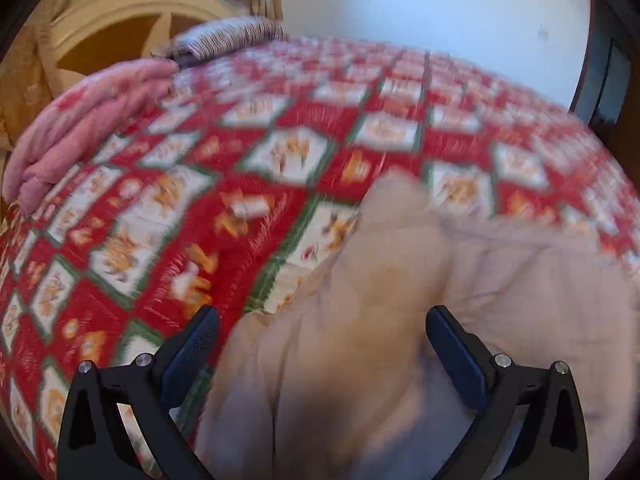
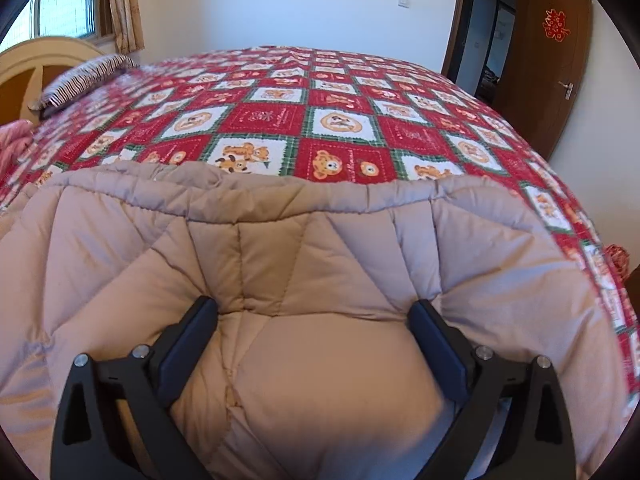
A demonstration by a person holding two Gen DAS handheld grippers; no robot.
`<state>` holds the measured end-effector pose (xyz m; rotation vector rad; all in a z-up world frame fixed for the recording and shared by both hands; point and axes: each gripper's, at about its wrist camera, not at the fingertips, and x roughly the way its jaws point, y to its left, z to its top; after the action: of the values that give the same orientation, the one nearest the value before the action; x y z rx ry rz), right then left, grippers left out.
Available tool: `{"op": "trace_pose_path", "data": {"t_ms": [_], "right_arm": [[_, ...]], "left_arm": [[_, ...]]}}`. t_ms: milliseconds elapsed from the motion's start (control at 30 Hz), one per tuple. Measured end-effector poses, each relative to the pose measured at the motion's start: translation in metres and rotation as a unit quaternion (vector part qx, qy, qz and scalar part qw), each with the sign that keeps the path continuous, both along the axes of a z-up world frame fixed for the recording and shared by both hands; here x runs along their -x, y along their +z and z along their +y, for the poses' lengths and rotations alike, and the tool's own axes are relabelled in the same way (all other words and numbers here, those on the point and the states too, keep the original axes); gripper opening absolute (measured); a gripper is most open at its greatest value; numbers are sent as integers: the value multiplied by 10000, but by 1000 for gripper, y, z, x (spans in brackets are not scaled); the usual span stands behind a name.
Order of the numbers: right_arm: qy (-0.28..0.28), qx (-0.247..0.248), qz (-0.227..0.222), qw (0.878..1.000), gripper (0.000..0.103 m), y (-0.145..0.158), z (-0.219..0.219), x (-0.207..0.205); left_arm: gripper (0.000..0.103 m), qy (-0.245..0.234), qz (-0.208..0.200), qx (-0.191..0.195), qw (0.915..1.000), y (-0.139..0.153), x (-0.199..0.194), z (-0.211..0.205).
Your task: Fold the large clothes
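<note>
A beige quilted down coat (image 2: 304, 264) lies spread on a bed with a red, white and green patchwork cover (image 2: 280, 116). My right gripper (image 2: 314, 320) is open, its jaws wide apart over the middle of the coat, with padded fabric bulging between them. In the blurred left wrist view, the coat (image 1: 500, 280) lies at lower right and a raised bunch of it (image 1: 388, 248) stands between the jaws. My left gripper (image 1: 322, 328) is open over that bunch, at the coat's left edge beside the bed cover (image 1: 200, 200).
A folded pink blanket (image 1: 80, 128) and a striped pillow (image 1: 228, 38) lie at the head of the bed by the cream headboard (image 1: 120, 20). An open brown door (image 2: 548, 60) stands on the far right. A window with curtains (image 2: 124, 4) is at upper left.
</note>
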<state>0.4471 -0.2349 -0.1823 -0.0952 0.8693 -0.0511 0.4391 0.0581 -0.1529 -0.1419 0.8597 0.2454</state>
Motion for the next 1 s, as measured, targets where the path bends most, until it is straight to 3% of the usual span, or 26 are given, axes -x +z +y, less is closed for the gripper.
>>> {"op": "trace_pose_path", "data": {"t_ms": [33,133,200,300,333,433,867,967,1000], "right_arm": [[-99,77,-10,9999,98,9,2,2],[-370,-129,-642,9972,97,44,15,14],[-225,-161,-787,9965,97,55,36,13],[8,-152,-533,9985,94,42,61,5],[40,-55,-481,9988,93,35,66,3],[39,-183,-348,9992,95,14,64,1],[105,-85,-233,9996,103,-4,69,-6],[182,-184,-135,9996,103,-2,67,-7],[325,-308,-71,9990,102,3,63,-5]], "left_arm": [[102,-177,-352,74,9992,20,12,-9],[102,-561,-618,-115,9964,46,19,-41],[102,-666,-619,-418,9950,45,16,-61],[102,-579,-405,-876,9936,16,7,-74],[102,-544,-291,-877,9942,1,2,-72],[102,-426,-490,-285,9975,-12,5,-55],[102,-359,-319,-748,9960,-24,-3,-73],[102,-677,38,-581,9960,-7,-1,-68],[102,-790,-42,-494,9956,6,7,-63]]}}
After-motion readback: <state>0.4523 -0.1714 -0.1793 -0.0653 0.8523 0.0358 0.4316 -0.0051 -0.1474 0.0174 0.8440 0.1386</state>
